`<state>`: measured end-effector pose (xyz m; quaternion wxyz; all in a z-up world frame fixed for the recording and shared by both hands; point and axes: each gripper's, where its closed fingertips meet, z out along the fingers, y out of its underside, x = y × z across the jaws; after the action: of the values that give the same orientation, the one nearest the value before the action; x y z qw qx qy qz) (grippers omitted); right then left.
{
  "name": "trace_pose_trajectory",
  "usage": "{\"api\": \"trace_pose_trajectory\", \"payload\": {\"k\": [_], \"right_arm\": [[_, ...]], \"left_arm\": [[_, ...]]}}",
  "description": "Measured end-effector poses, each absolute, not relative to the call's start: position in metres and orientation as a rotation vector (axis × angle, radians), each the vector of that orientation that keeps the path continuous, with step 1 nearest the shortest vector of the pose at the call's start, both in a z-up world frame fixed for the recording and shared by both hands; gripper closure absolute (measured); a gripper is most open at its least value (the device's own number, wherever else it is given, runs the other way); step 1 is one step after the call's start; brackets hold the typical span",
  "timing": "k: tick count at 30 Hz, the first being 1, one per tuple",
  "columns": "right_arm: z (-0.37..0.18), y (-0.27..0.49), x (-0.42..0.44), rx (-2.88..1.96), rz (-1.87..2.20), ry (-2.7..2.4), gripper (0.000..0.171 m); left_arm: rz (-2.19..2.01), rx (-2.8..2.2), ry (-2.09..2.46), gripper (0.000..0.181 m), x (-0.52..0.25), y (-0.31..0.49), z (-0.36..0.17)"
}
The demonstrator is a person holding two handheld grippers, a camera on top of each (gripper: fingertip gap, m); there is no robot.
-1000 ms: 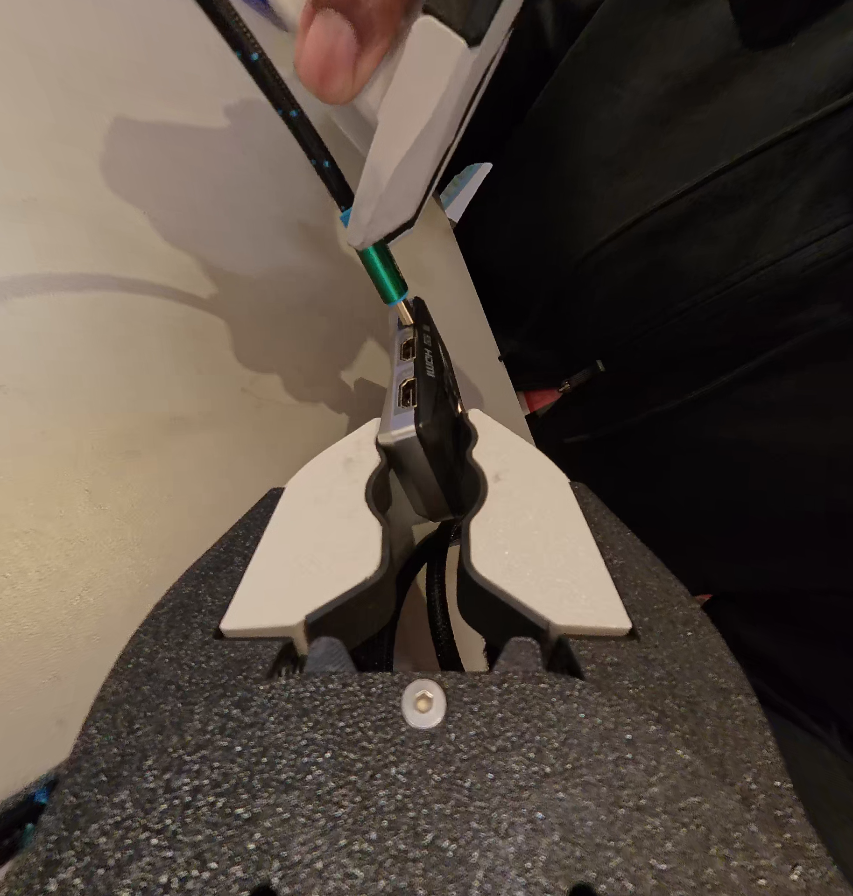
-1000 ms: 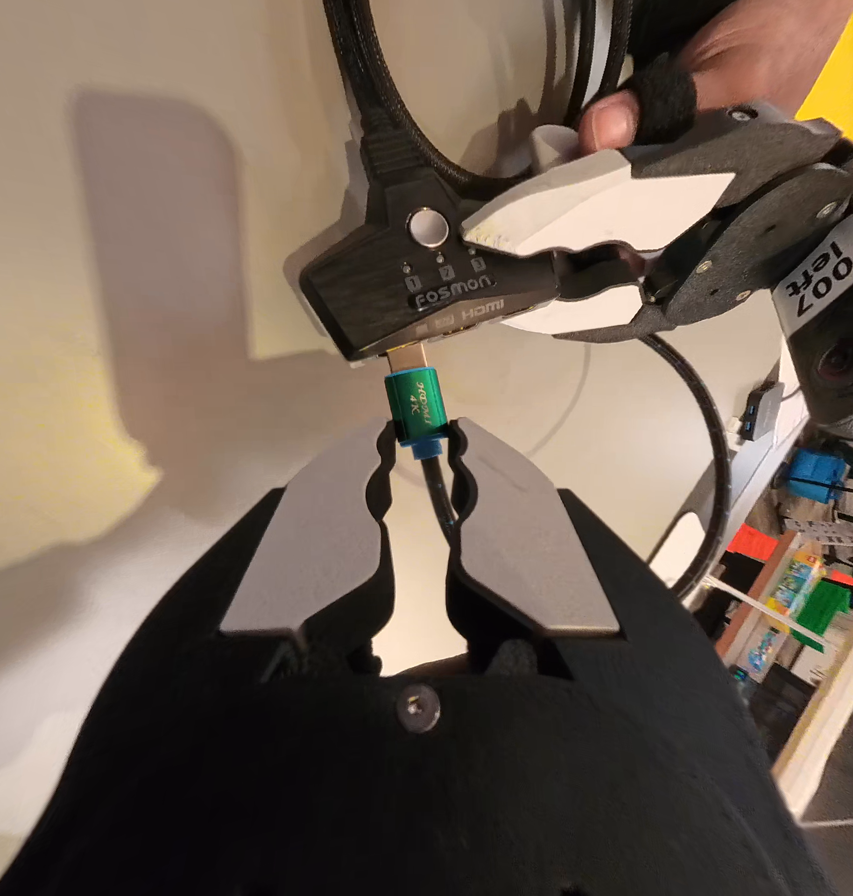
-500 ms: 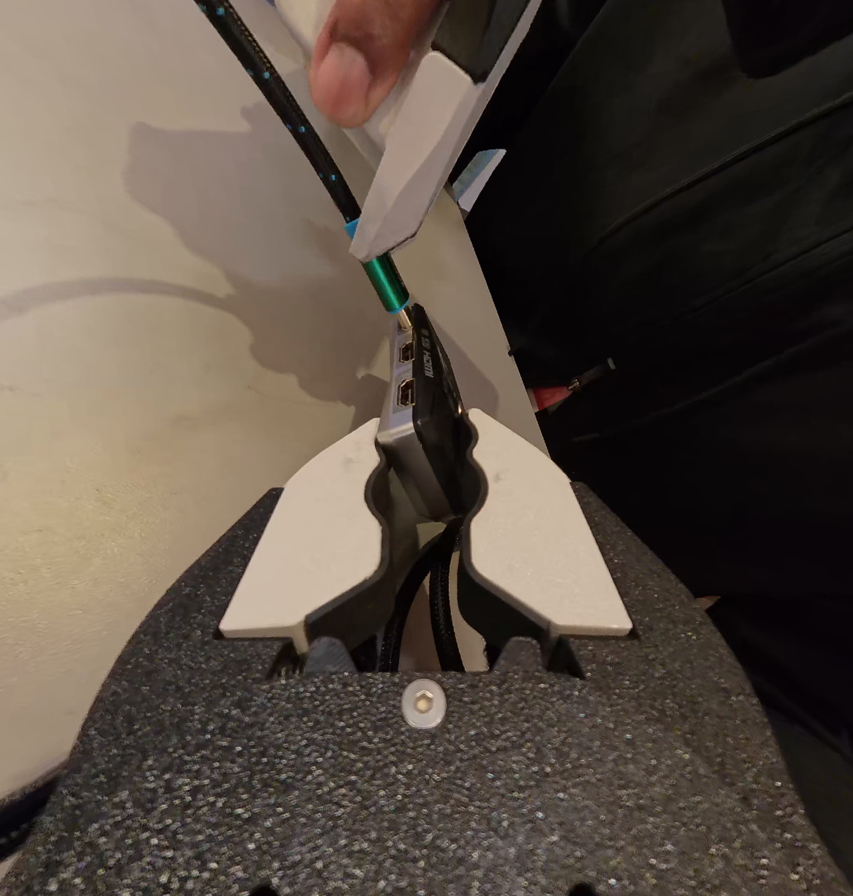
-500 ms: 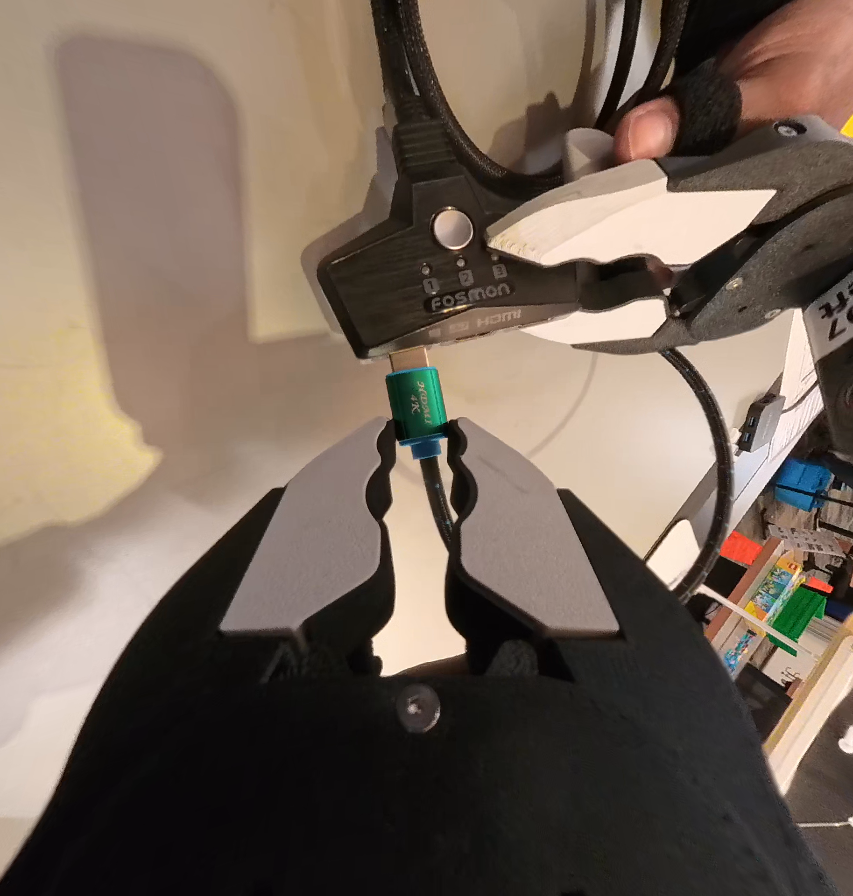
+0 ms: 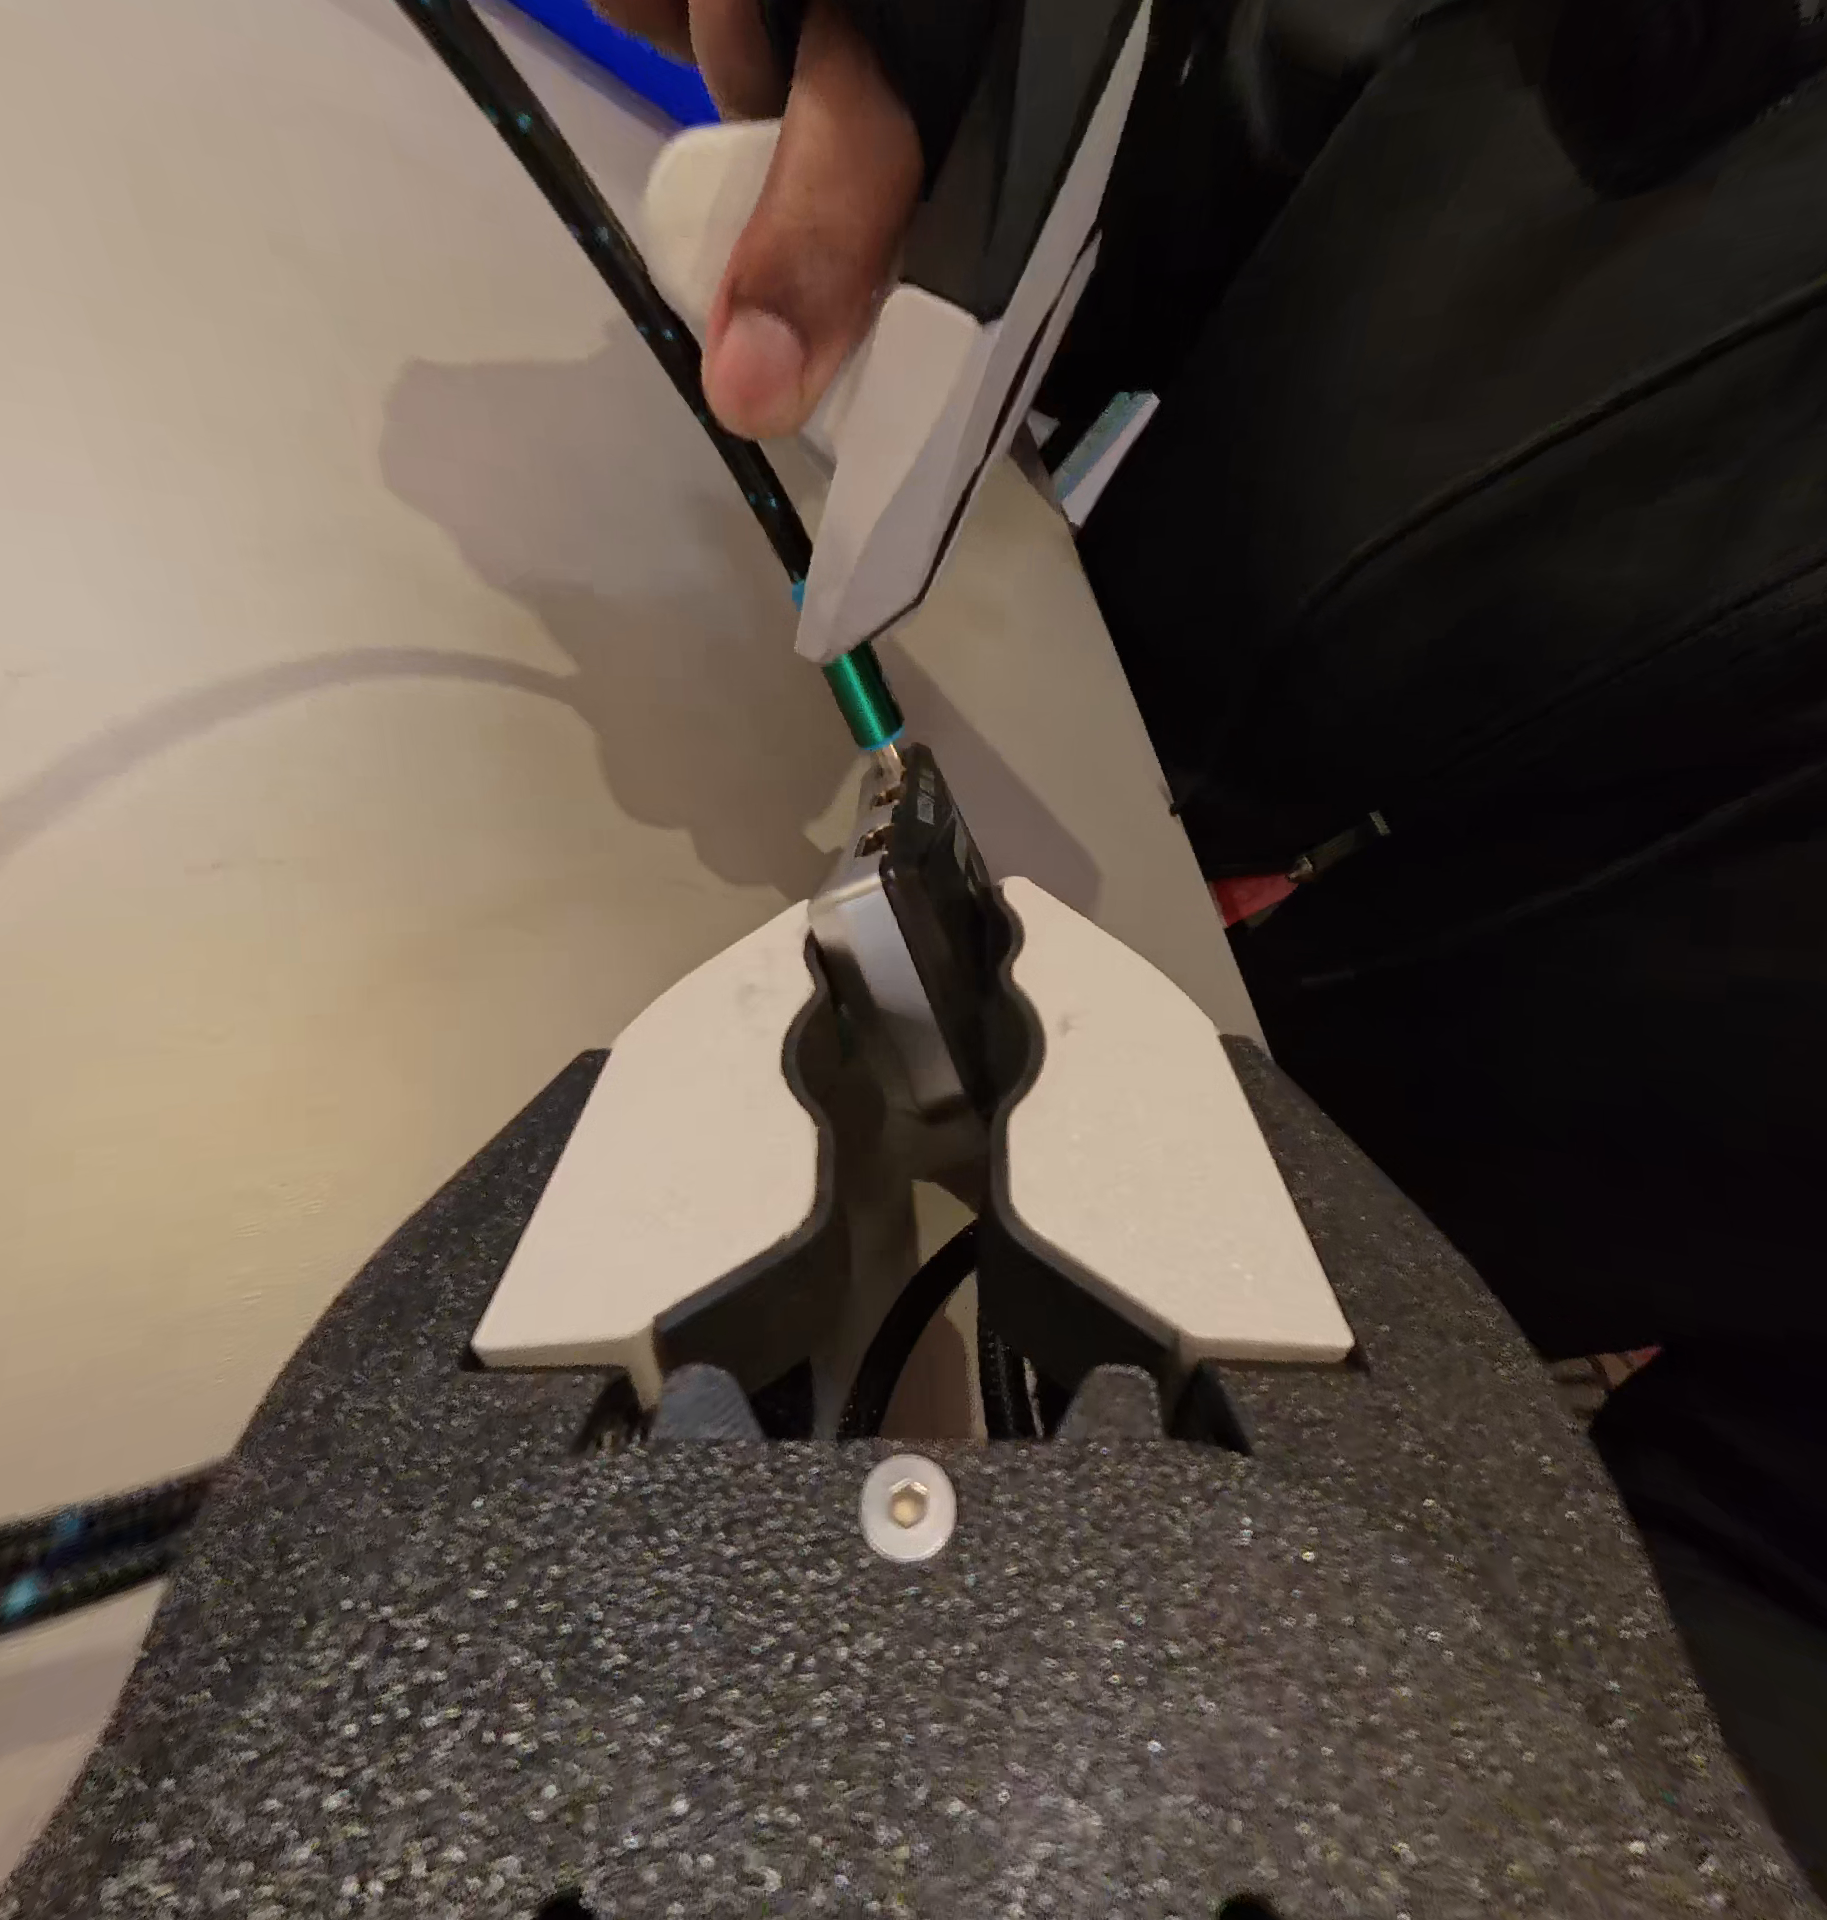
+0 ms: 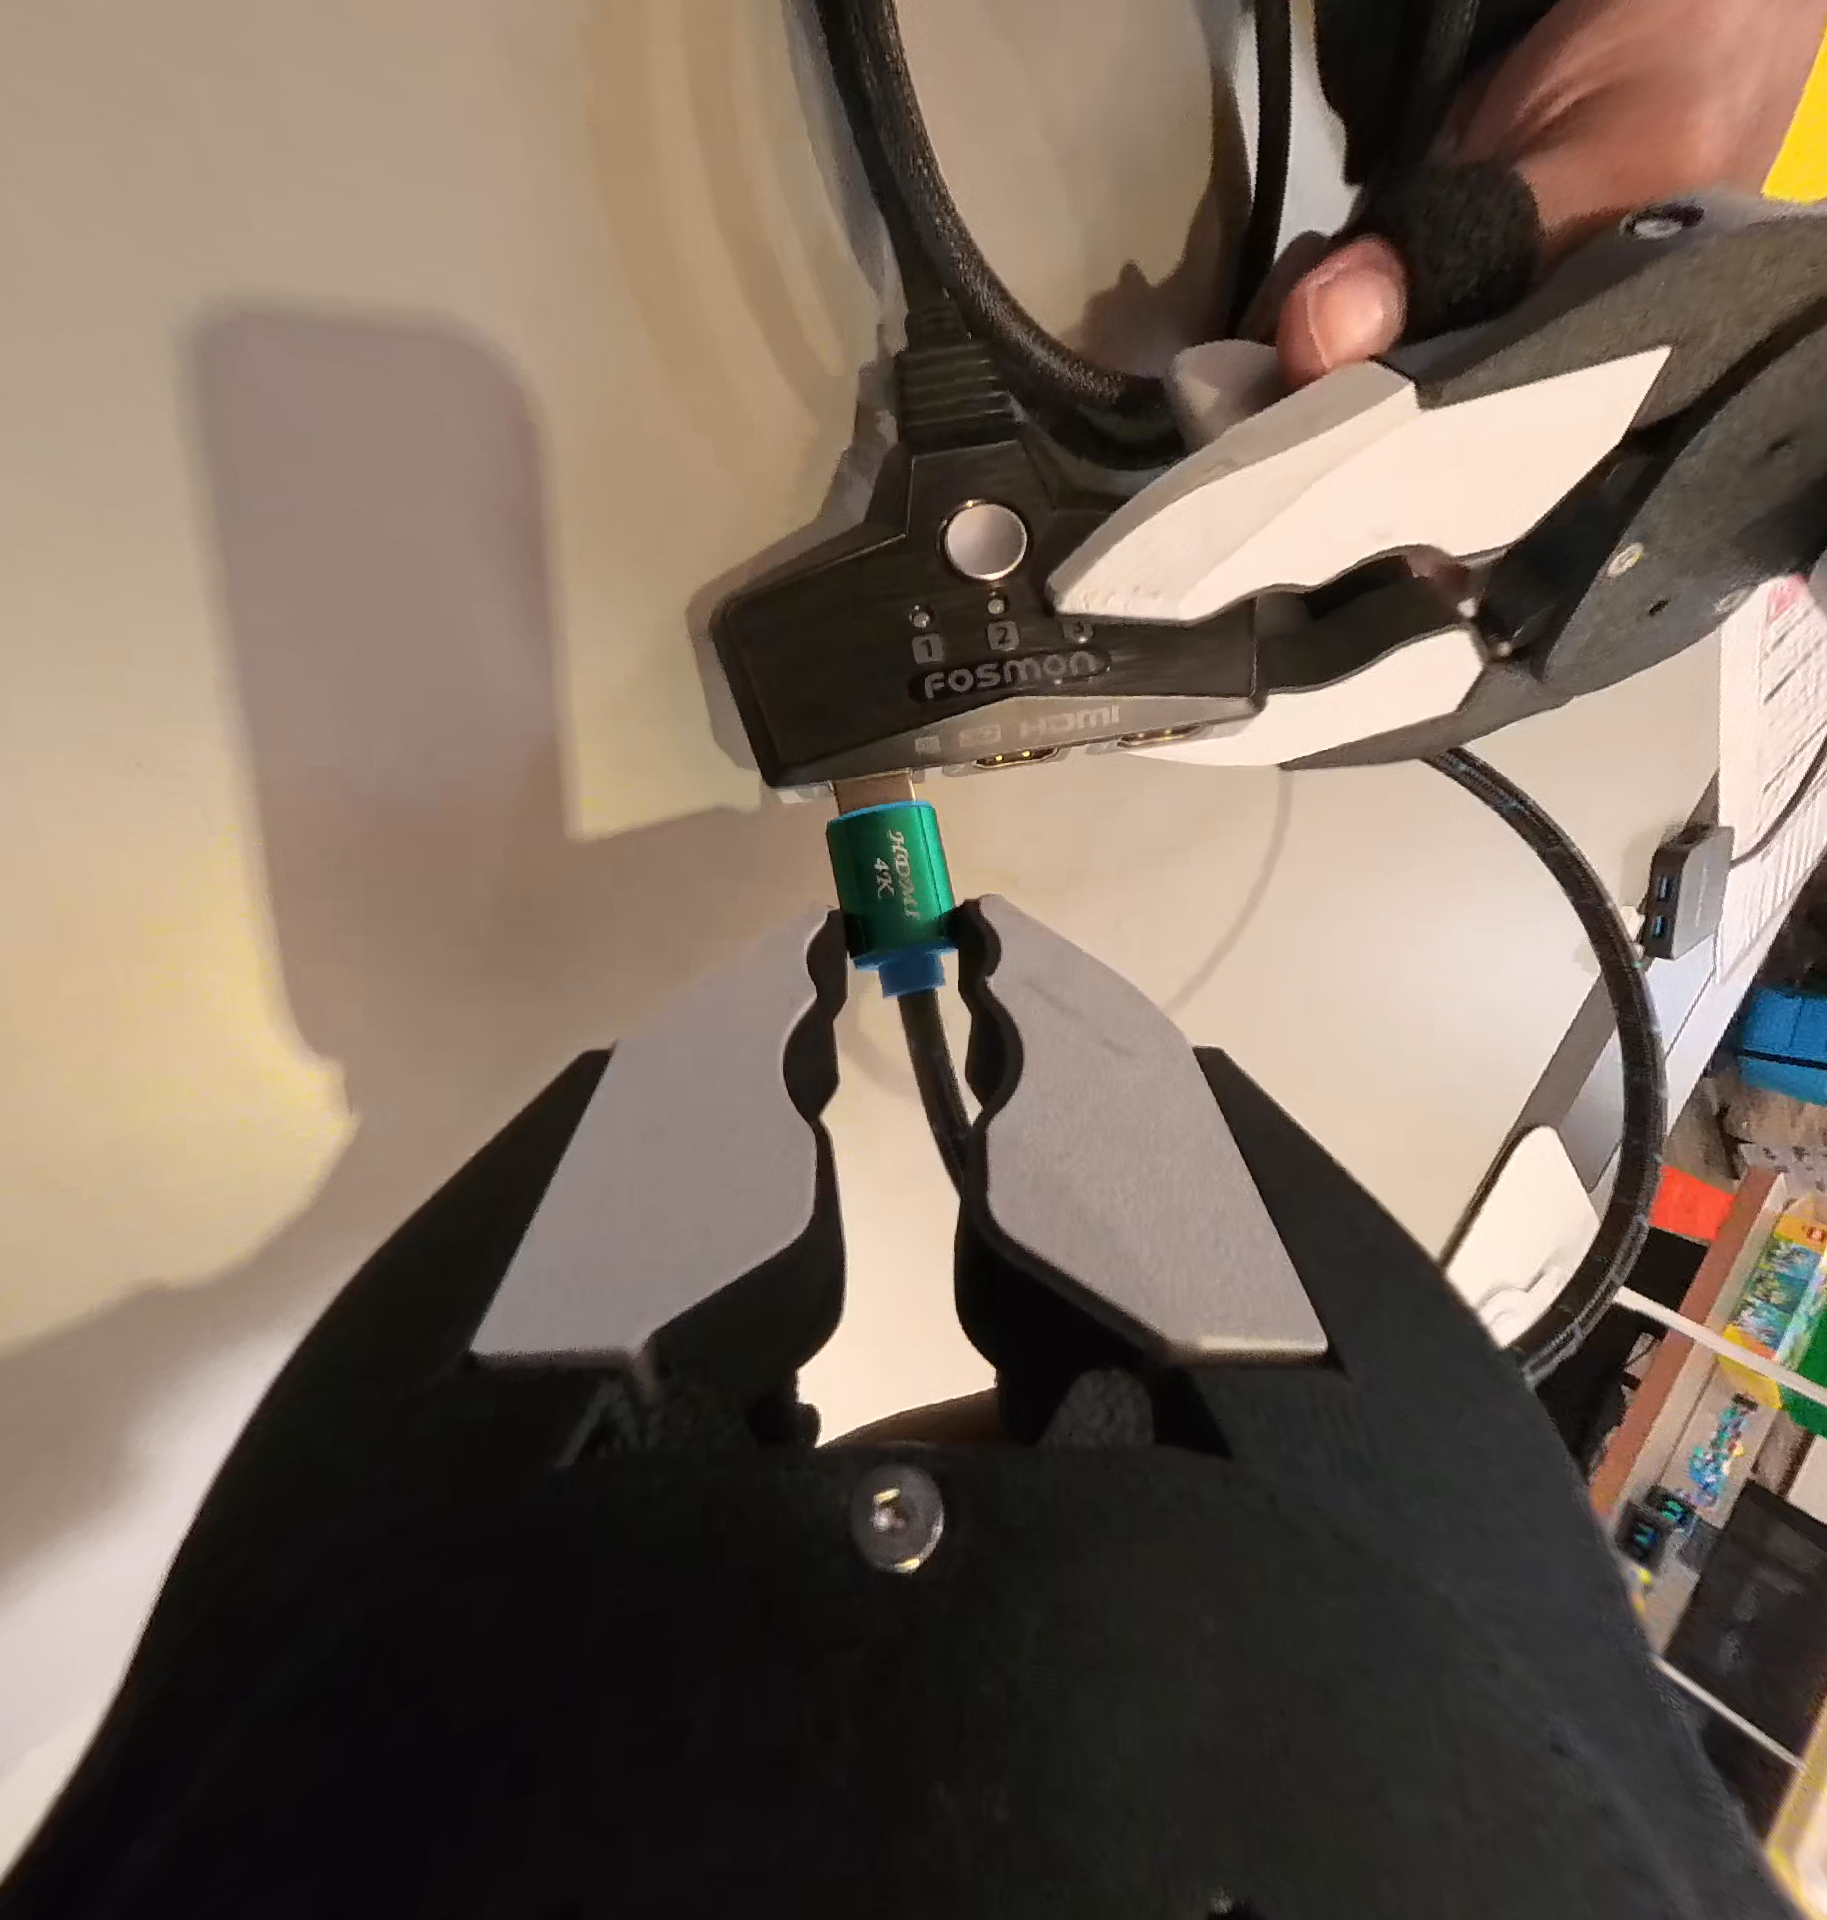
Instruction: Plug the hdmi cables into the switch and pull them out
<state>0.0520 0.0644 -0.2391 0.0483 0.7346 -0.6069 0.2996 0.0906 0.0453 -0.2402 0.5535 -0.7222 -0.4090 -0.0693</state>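
My left gripper (image 5: 914,940) is shut on the black HDMI switch (image 5: 940,935), held edge-on above the cream table; it also shows in the right wrist view (image 6: 1158,665) clamping the switch (image 6: 888,665) at its right end. My right gripper (image 6: 901,920) is shut on the green HDMI plug (image 6: 888,878), whose gold tip sits in the switch's leftmost port. In the left wrist view the right gripper (image 5: 852,634) holds the green plug (image 5: 865,701) at the switch's top. The plug's black braided cable (image 5: 597,239) trails up and left. Two other ports (image 6: 1002,764) are empty.
A cream table (image 5: 213,831) lies under both grippers. A person in dark clothing (image 5: 1511,623) is close on the right. The switch's own thick black cable (image 6: 950,208) loops behind it. A shelf with coloured boxes (image 6: 1802,1299) stands at the right. Tip to tip, the grippers are about 5 centimetres apart.
The switch has turned more edge-on in the left wrist view and both grippers shifted slightly. The green plug stays at the leftmost port, gold tip still partly showing.
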Motion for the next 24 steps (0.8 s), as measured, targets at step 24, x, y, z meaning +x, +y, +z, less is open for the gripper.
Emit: {"api": "trace_pose_trajectory", "payload": {"k": [24], "right_arm": [[-0.169,0.016,0.038,1.719,1.615,-1.909,0.120]], "left_arm": [[0.301,-1.604,-1.036,0.155,0.064,-0.004,-0.209]]}}
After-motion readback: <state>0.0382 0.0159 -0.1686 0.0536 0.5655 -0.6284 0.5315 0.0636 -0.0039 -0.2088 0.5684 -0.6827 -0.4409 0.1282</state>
